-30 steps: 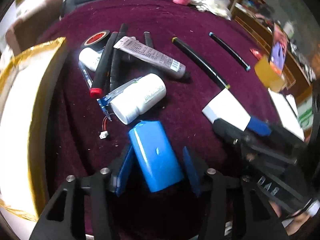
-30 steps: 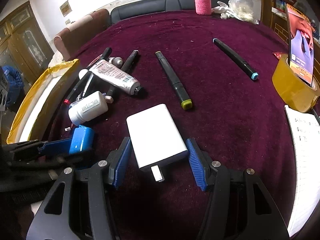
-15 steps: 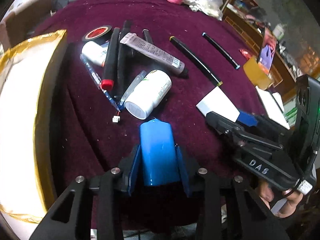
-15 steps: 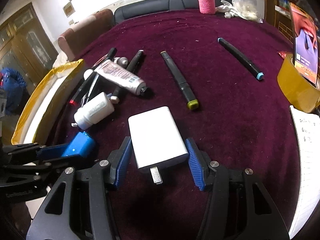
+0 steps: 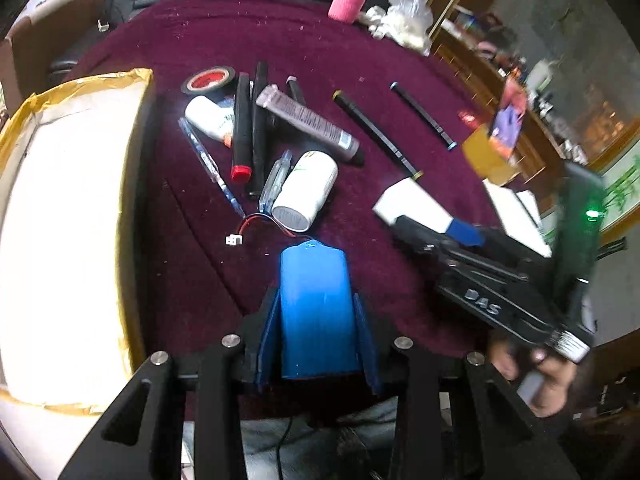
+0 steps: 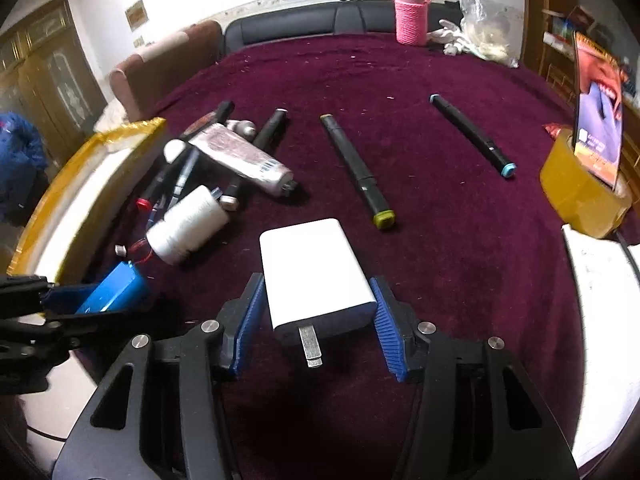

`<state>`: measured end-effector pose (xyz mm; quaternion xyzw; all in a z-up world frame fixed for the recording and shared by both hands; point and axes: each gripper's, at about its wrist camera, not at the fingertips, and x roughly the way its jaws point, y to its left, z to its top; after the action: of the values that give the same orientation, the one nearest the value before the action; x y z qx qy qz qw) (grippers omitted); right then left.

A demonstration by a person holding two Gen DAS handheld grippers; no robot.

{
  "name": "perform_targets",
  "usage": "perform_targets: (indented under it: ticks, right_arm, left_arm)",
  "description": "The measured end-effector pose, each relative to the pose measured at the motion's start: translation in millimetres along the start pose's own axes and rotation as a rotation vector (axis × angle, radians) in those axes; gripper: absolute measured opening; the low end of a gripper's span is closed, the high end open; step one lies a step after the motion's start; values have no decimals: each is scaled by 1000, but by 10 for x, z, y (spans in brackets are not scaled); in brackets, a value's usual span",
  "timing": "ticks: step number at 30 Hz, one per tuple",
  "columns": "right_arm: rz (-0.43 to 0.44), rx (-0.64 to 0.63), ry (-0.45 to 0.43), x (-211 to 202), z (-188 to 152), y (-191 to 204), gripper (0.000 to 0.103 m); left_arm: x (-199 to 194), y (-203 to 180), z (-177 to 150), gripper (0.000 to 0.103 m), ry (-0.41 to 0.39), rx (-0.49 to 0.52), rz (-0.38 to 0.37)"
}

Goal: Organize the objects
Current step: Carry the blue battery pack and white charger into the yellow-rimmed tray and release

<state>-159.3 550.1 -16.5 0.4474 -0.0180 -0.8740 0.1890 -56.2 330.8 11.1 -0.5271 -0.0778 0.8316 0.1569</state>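
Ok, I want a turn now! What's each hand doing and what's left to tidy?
Left gripper: fingers have just been closing and now clamp the blue battery pack.
Right gripper: fingers sit around the white charger; firm grip unconfirmed.
Done: unclear; the yellow-taped box is glared out inside.
Left: white bottle, tube, red-capped marker, green-tipped marker, blue-tipped marker and tape roll lie on the cloth.
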Motion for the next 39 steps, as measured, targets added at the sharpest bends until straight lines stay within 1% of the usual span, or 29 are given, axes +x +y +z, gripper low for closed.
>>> perform_targets:
  ticks: [1,3,5,7,8,10,12,13,15,17,18,20,23,25,27,29,31,33,35,37,39]
  right_arm:
    - [15,5,1,-2,7,11,52]
    - [35,8,-10,-3,22,55,52]
    - [12,10,-16,-15,39,102,52]
    - [59,21,-16,-43,78,156,52]
    - [90,27,-17,-63,108,202,52]
    - [162,3,-26,-115,179,391,52]
    - [255,-47,-37,-178,256,701,52]
    - [286,-75,-36,-190,285,846,52]
    - [328,-118,-33,-194,320,1093,52]
    - [369,-185,-15,-116,346,1429,52]
    - [377,-213,-12,-76,340,1565,52]
    - [367,-274,4,33,308,1837,52]
    - [361,-342,37,195,226,2164,52]
    - [360,-393,56,254,163,2342,52]
    - [325,-445,52,290,93,2481,52]
    - [294,-478,52,330,71,2545,52]
    - [277,-497,60,380,39,2590,52]
    - [268,-508,92,453,-20,2592,52]
    - [251,-527,108,505,-41,2612,53]
    - [247,-528,102,484,-18,2627,53]
    - [255,-525,114,486,13,2603,53]
  left_arm:
    - [-35,2,8,36,-11,0,2]
    - [-126,40,19,36,-34,-36,-2]
    - [-304,154,12,36,-75,-76,-14]
    - [-474,301,21,36,-115,-111,6]
    - [-596,428,9,36,-144,-145,17]
    - [-775,656,-20,36,-191,-193,41]
    - [-911,908,-37,36,-229,-249,102]
    - [-947,1038,-53,36,-239,-271,116]
    - [-937,1247,-77,36,-241,-314,137]
    - [-880,1425,-117,36,-234,-348,180]
    - [-863,1485,-135,36,-225,-364,188]
    - [-804,1669,-203,36,-207,-400,190]
    - [-686,1852,-247,36,-171,-450,229]
    - [-657,1971,-263,36,-151,-483,223]
    - [-615,1993,-242,36,-141,-490,218]
    - [-576,1966,-211,36,-129,-467,235]
    - [-555,1940,-188,36,-112,-450,235]
    - [-498,1920,-177,36,-91,-436,215]
    - [-453,1907,-171,36,-63,-411,228]
    - [-391,1949,-182,35,-35,-415,208]
    - [-383,1918,-177,36,-30,-390,213]
